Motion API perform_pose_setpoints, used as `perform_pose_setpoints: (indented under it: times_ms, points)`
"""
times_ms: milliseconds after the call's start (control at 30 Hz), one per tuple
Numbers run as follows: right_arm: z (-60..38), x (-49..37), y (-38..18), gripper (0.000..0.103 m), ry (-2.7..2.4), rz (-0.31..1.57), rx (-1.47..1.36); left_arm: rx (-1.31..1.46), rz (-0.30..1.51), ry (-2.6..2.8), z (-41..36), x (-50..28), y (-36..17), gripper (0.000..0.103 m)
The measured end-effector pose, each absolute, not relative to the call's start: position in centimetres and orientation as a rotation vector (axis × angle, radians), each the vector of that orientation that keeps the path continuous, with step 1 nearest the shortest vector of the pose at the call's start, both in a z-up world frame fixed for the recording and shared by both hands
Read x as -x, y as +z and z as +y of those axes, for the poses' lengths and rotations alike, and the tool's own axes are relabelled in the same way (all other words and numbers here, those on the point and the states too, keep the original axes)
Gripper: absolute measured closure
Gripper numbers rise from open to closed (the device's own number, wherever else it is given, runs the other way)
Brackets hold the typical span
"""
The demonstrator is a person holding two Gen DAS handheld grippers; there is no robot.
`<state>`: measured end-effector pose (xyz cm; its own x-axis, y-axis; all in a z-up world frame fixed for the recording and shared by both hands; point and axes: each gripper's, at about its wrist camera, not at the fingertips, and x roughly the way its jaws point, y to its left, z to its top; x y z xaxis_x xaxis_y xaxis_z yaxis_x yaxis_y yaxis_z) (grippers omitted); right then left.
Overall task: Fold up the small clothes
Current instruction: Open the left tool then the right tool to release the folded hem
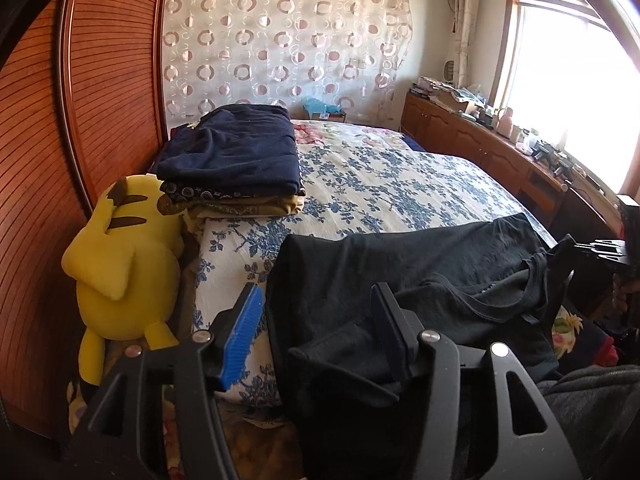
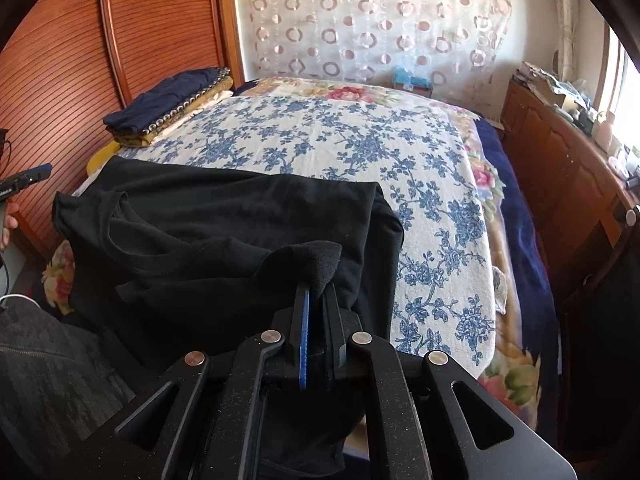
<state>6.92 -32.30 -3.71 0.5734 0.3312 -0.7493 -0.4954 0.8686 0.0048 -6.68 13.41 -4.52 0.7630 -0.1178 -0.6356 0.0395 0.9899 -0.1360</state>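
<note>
A black t-shirt (image 1: 420, 264) lies across the near end of the bed on a blue-flowered cover (image 1: 380, 184). My left gripper (image 1: 316, 296) is open, with its fingers astride the shirt's left sleeve edge. My right gripper (image 2: 318, 294) is shut on a fold of the black t-shirt (image 2: 224, 224) at its right side. The right gripper also shows at the far right of the left wrist view (image 1: 600, 250). The left gripper's tip shows at the left edge of the right wrist view (image 2: 34, 174).
A stack of folded clothes (image 1: 236, 156) sits at the bed's left by the wooden headboard (image 1: 80, 120). A yellow plush toy (image 1: 124, 256) leans beside it. A wooden sideboard (image 1: 500, 152) with clutter runs under the window on the right.
</note>
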Motion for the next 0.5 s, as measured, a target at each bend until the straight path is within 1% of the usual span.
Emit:
perform_pose_setpoints:
  times_ms: [33,67,100,133,167,200,433,500]
  points:
    - [-32.3,-6.9,-3.5,0.097,0.485,0.826,0.221,0.117,0.699,-0.087,13.4,6.5,-4.6,0.048]
    - [-32.3,-6.9,-3.3,0.095,0.476,0.821,0.226,0.115,0.702,-0.083,13.3,6.2,-4.6,0.048]
    - [-32.4,-6.9,-3.1,0.088,0.464,0.818,0.230,0.112,0.703,-0.080,13.3,5.9,-4.7,0.048]
    - [-32.6,-6.9,-2.9,0.083,0.449,0.816,0.231,0.110,0.704,-0.079,13.2,5.8,-4.7,0.048]
    - [-32.7,-7.0,-2.8,0.075,0.445,0.815,0.229,0.107,0.704,-0.077,13.3,5.5,-4.8,0.048]
    - [-32.9,-7.0,-2.5,0.071,0.442,0.810,0.227,0.108,0.706,-0.072,13.3,5.3,-4.9,0.048]
    - [-33.4,-8.2,-1.9,0.065,0.406,0.787,0.224,0.116,0.713,-0.059,13.5,4.1,-5.2,0.048]
    - [-33.2,-8.8,-1.9,0.061,0.409,0.782,0.227,0.122,0.713,-0.057,13.6,3.8,-5.1,0.048]
